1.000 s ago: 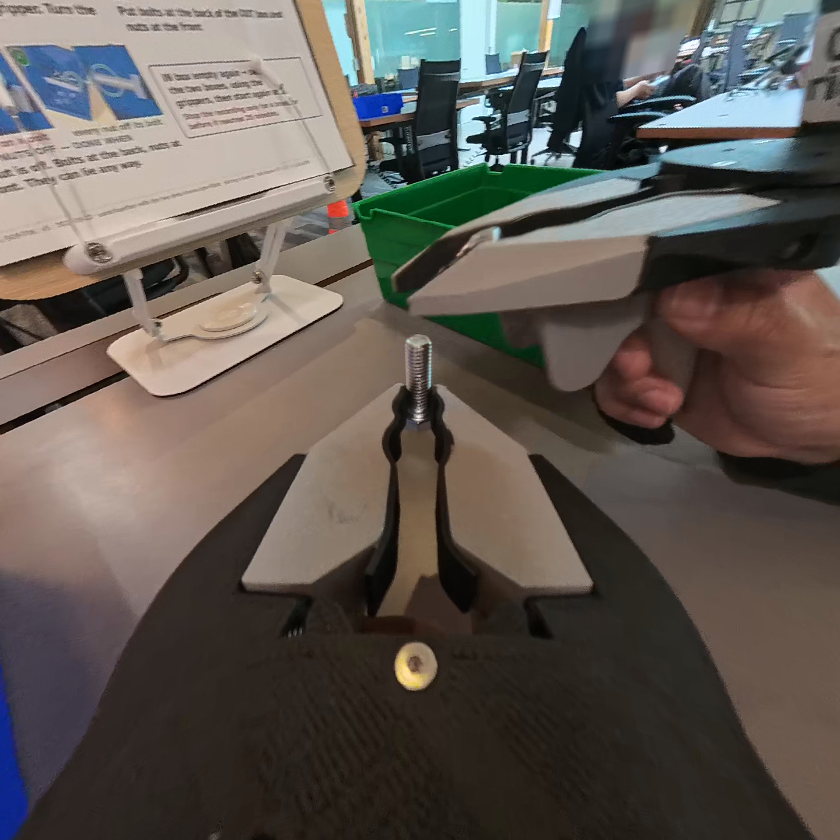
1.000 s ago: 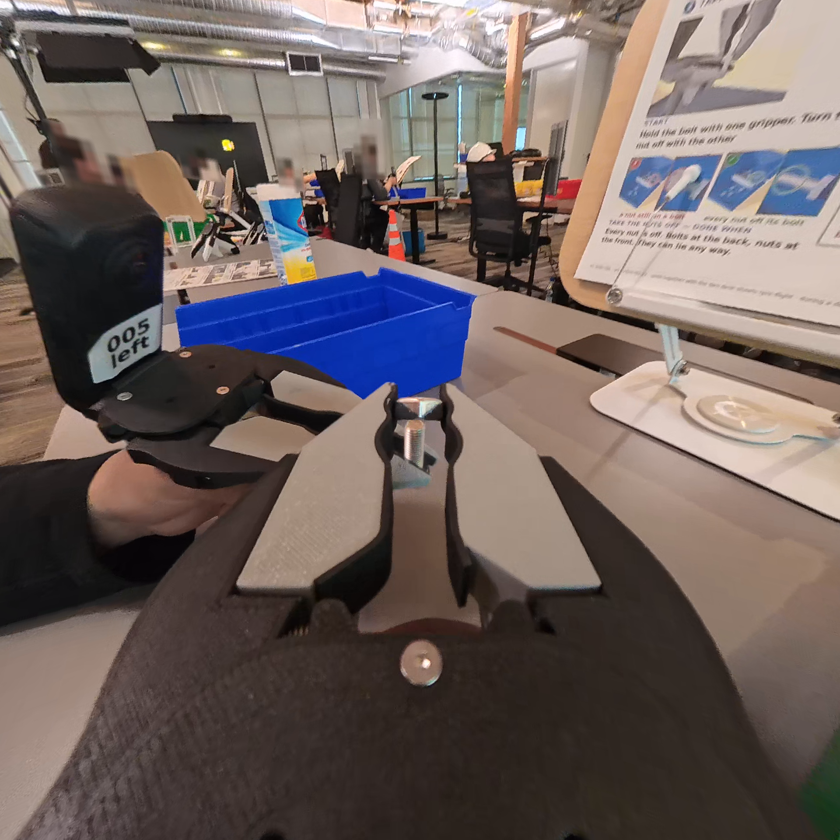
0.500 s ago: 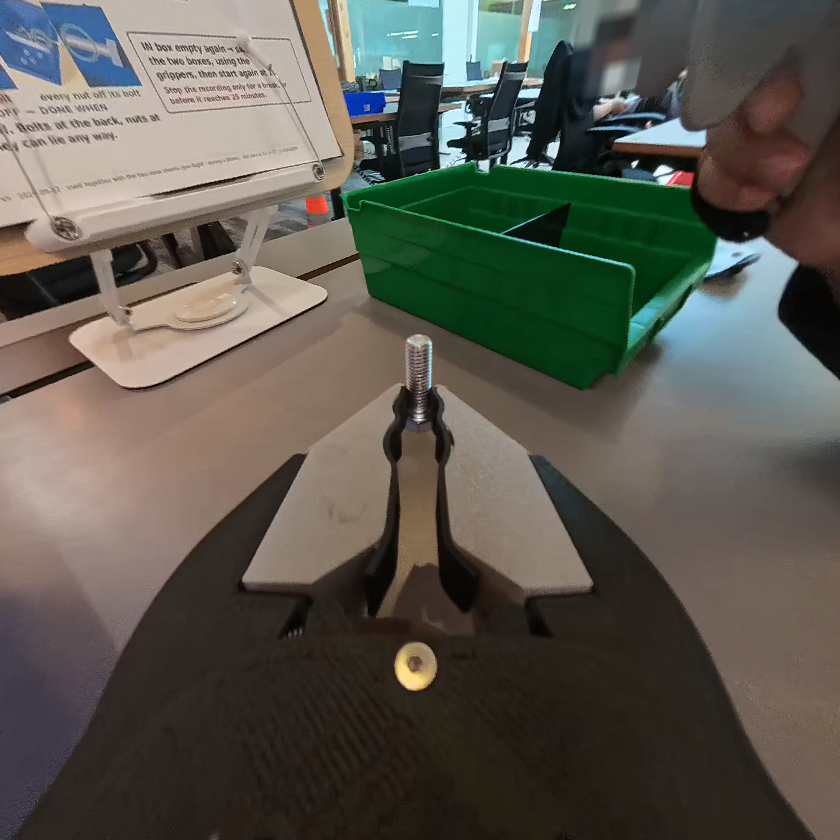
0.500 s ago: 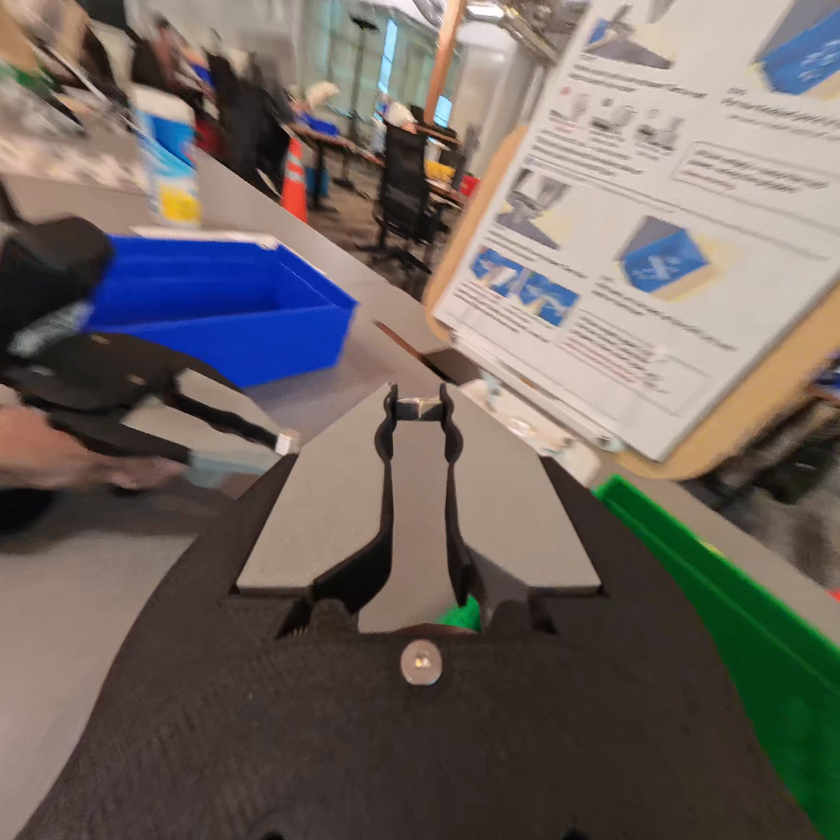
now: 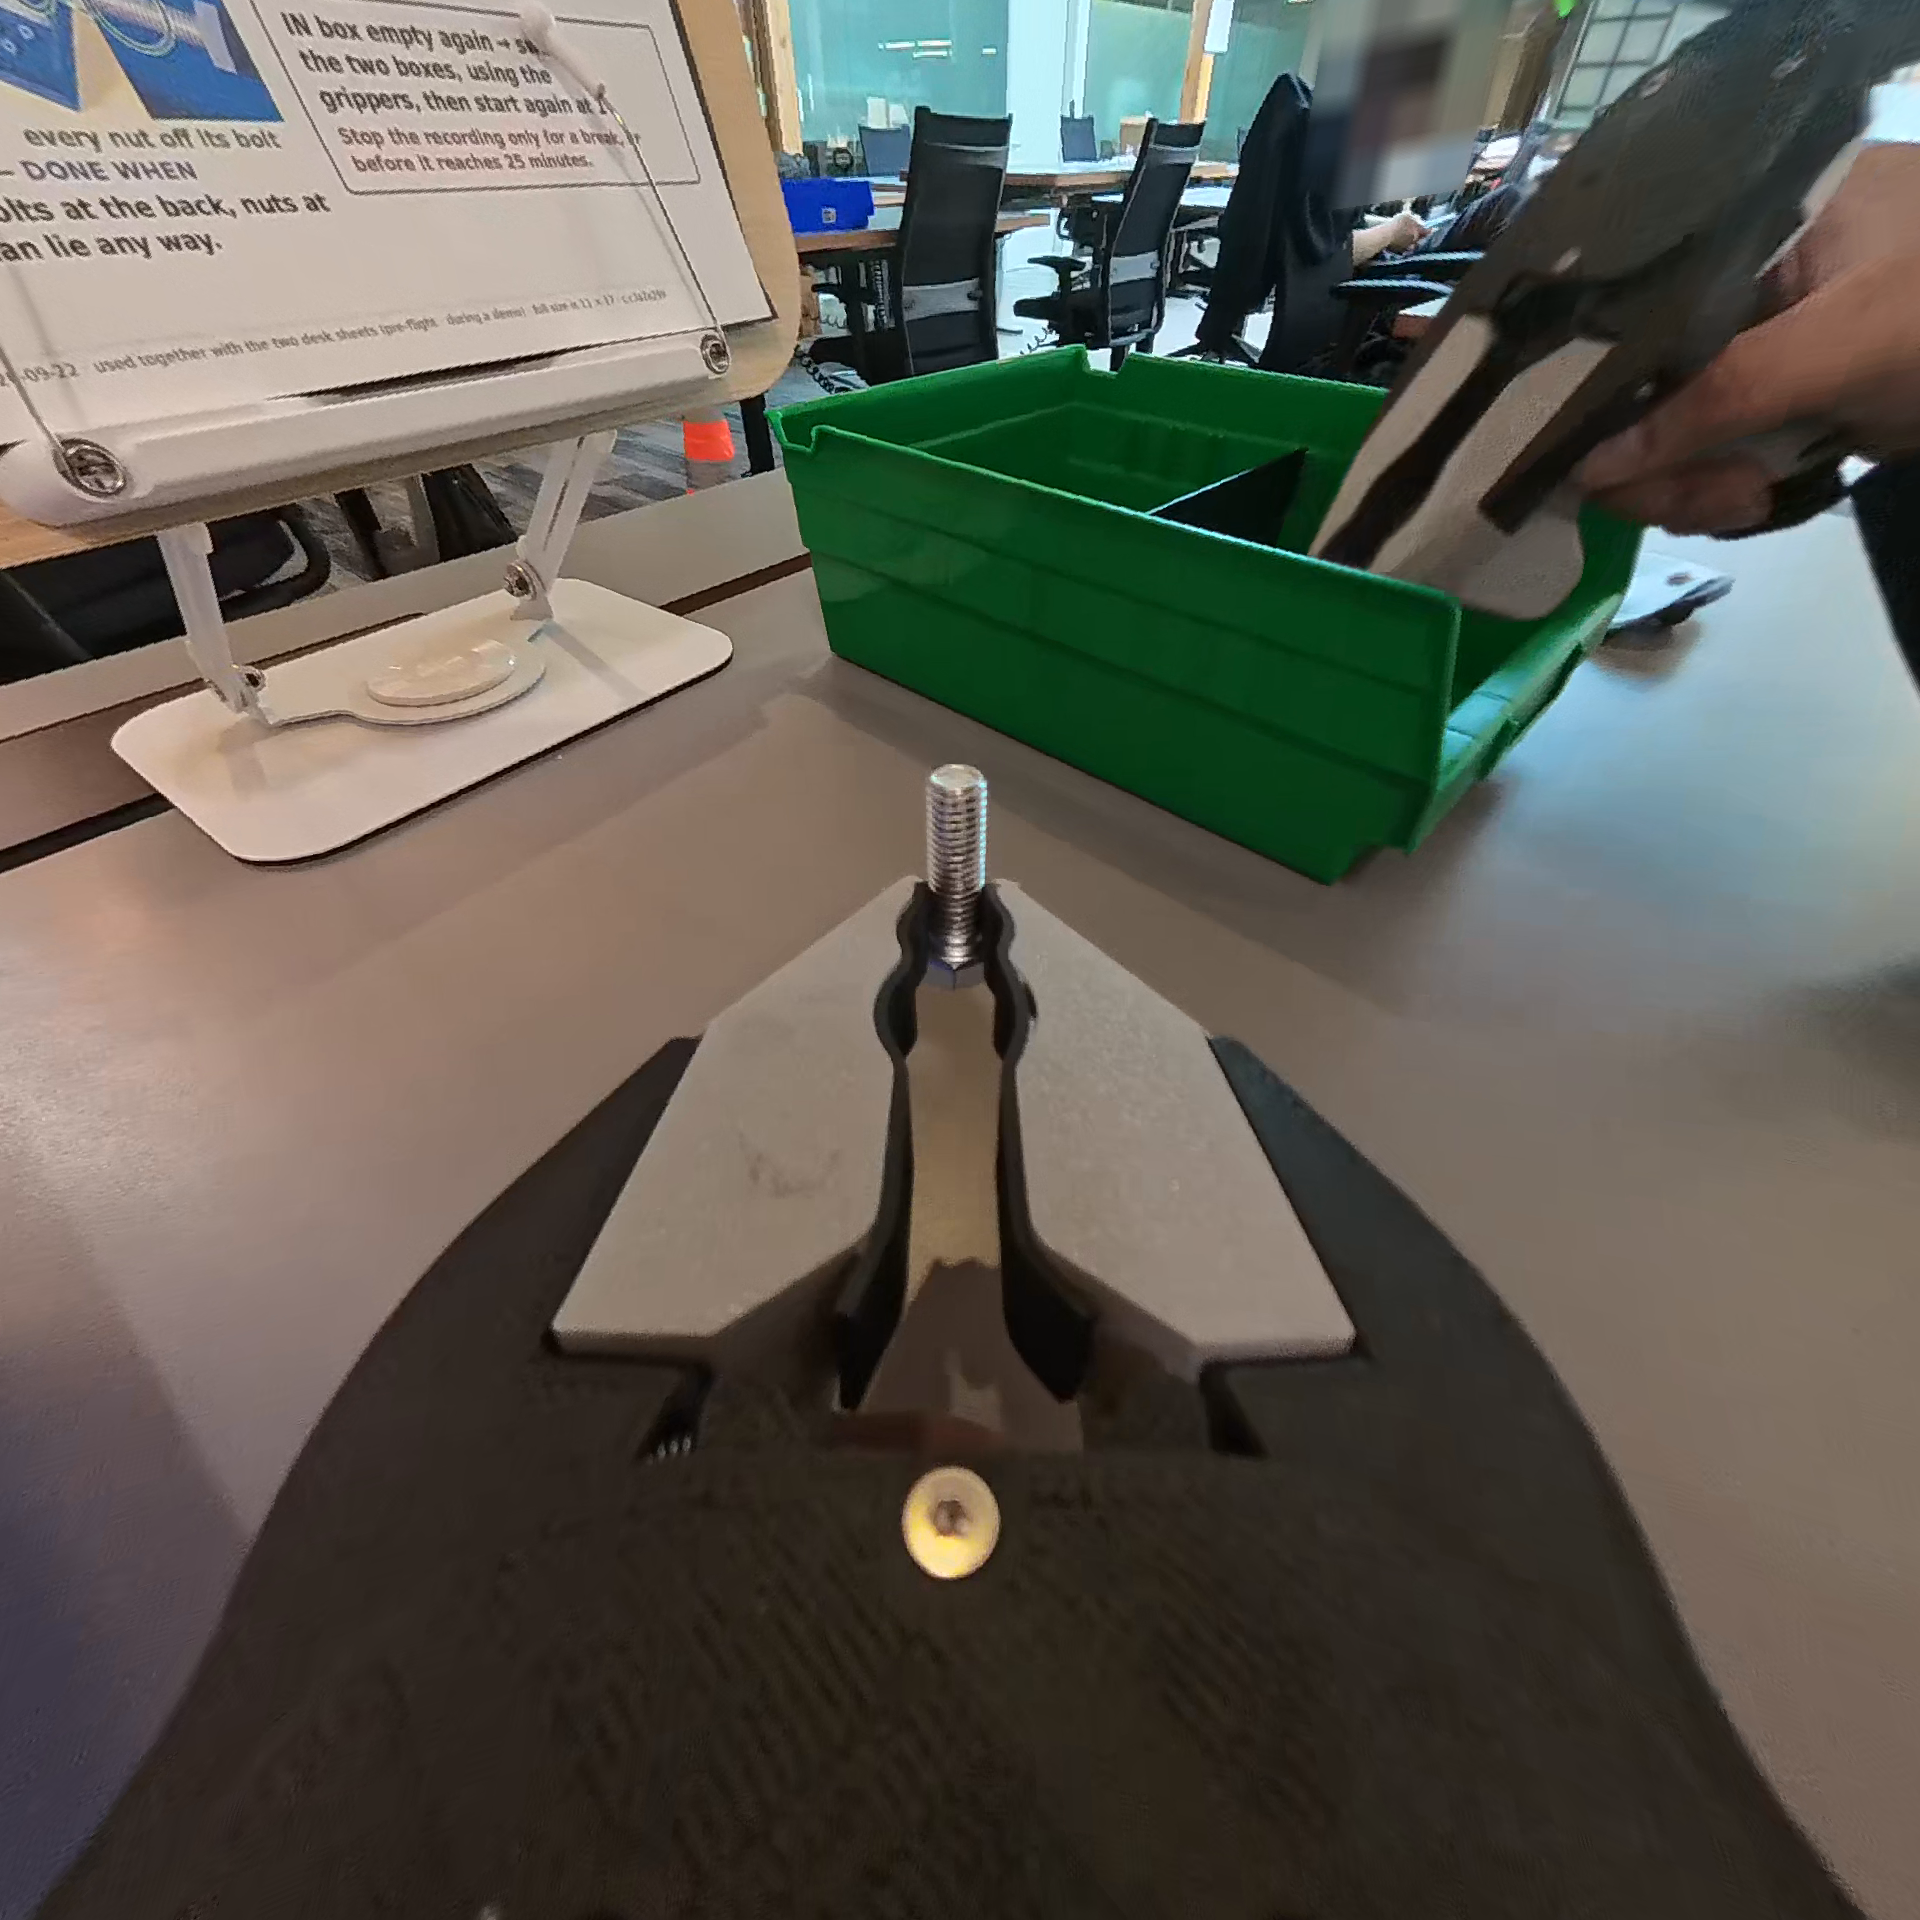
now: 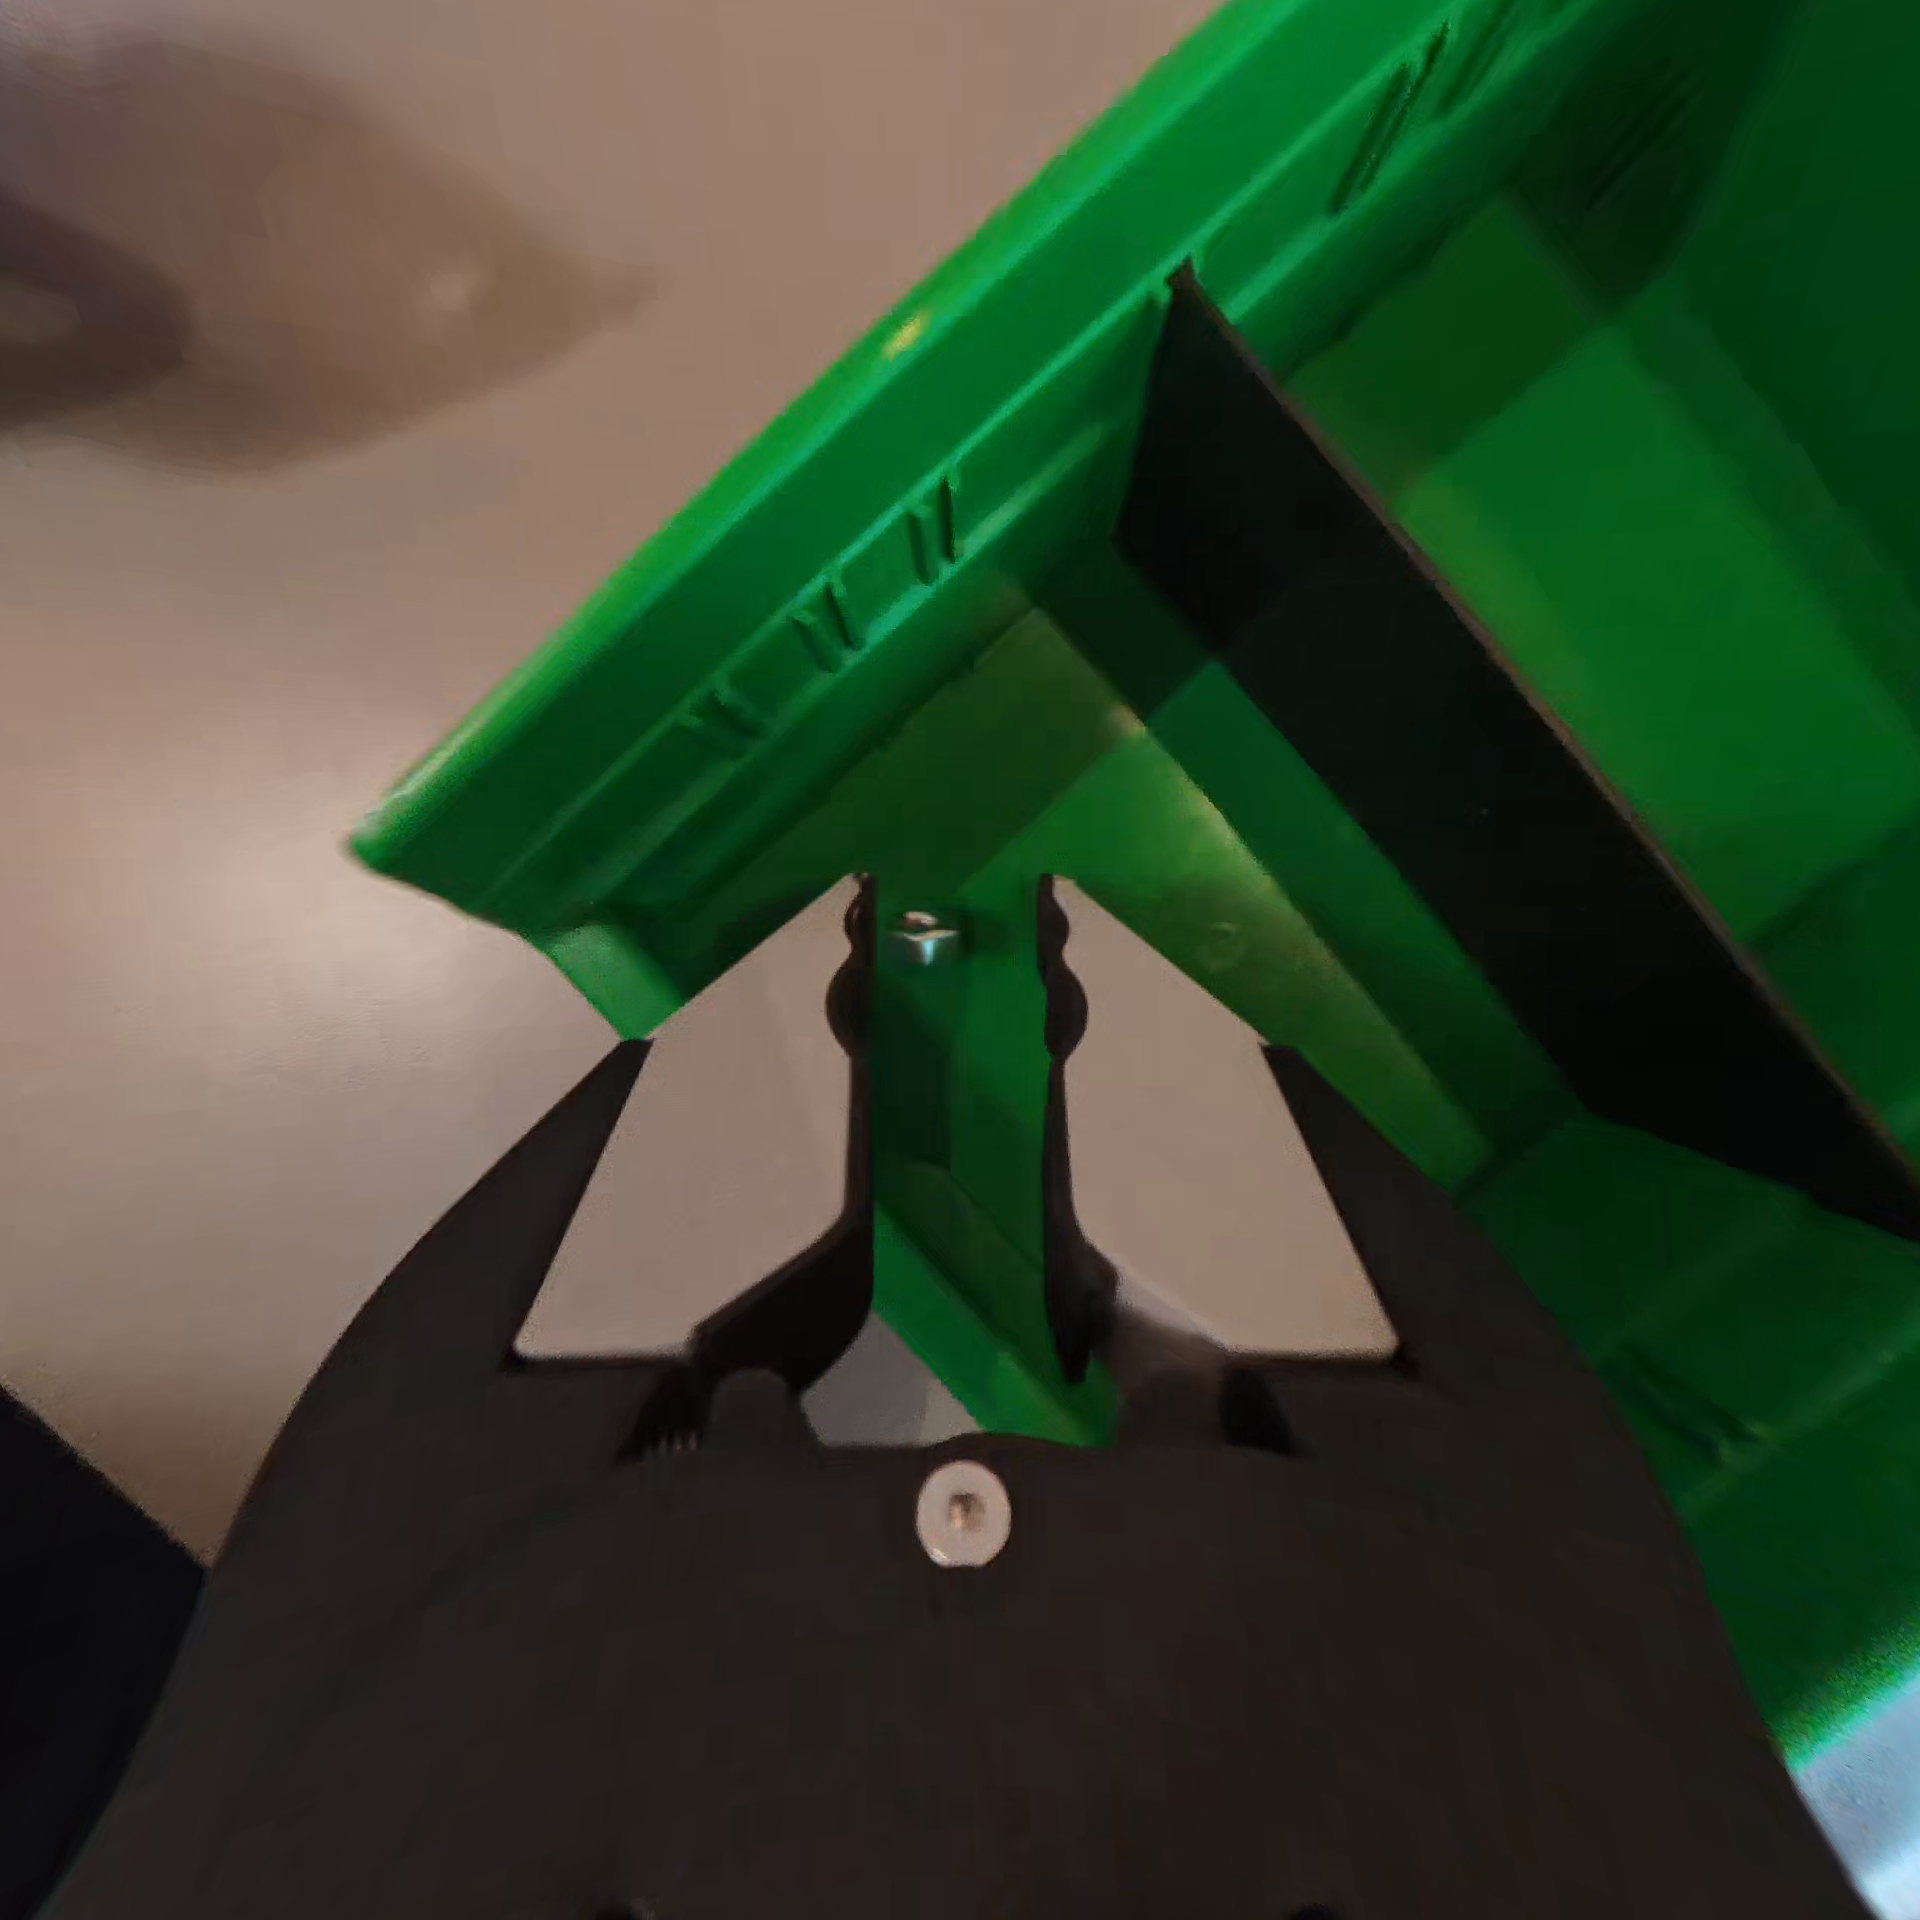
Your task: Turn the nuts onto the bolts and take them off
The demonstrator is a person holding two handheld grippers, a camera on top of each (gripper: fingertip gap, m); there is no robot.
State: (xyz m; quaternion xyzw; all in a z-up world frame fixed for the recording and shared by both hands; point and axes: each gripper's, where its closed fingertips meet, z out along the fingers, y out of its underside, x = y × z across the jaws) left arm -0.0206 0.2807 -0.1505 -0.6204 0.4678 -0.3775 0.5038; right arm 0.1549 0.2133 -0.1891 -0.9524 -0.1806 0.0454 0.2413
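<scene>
Left wrist view looks level across the table toward the green bin [image 5: 1122, 623], at moderate range. Right wrist view looks steeply down into that bin [image 6: 831, 644], close. Both views share it.

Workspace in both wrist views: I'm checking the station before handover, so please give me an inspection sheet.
Surface: grey table, bare around the left gripper.
Job's things: bolt upright, thread bare; nut inside the green bin, near the black divider. Whether it is resting or falling cannot be told.
Clutter: white document stand with an instruction sheet.
Grippers: left gripper shut on the bolt; right gripper, held by a hand, is tipped into the bin with its fingers apart around the nut.
Cables: nothing seen on the table.
Surroundings: office chairs, desks, orange cone.
</scene>
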